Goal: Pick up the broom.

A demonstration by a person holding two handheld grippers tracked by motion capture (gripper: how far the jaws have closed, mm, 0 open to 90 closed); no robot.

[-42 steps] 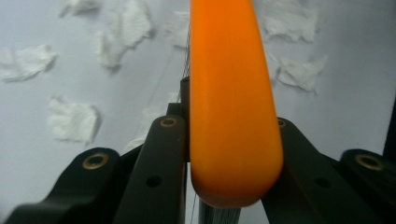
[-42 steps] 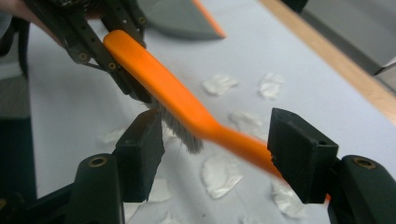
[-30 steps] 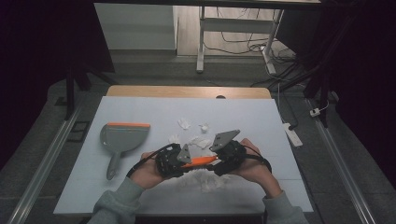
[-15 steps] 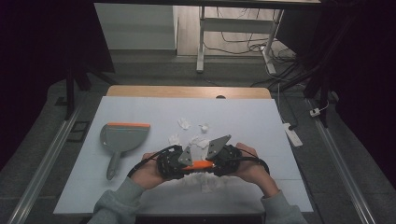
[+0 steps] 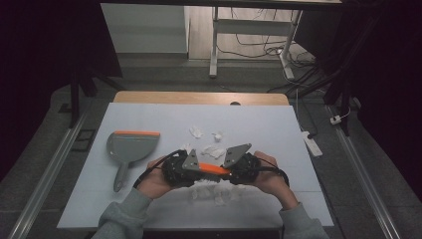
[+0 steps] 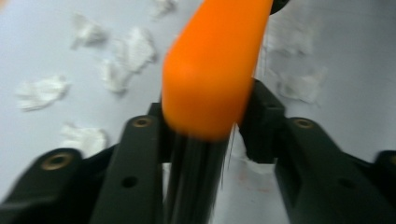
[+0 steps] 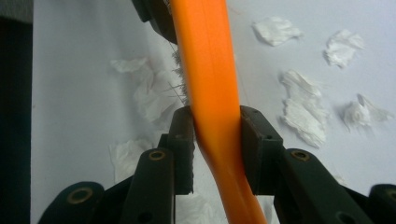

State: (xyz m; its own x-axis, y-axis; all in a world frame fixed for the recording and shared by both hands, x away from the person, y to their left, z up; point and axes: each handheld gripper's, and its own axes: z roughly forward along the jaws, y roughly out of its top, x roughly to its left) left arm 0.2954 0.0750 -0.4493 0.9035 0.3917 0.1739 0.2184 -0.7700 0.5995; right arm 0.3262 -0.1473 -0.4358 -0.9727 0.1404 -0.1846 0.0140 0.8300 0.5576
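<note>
Brush (image 5: 213, 169), orange-handled, hangs between both grippers just above the table (image 5: 278, 129); right gripper (image 5: 238, 169) has just been closing and its pads pinch the handle; left gripper (image 5: 185, 172) has just been opening, the handle's end and bristles sitting between its loosened jaws; torn paper scraps (image 5: 211, 191) lie scattered beneath and beyond; a grey dustpan (image 5: 128, 147) rests well to the left.

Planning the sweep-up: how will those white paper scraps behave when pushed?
The white paper scraps look crumpled and thin, so probably very light and floppy. They likely scatter or snag rather than roll. The grey dustpan lies nearby.
</note>
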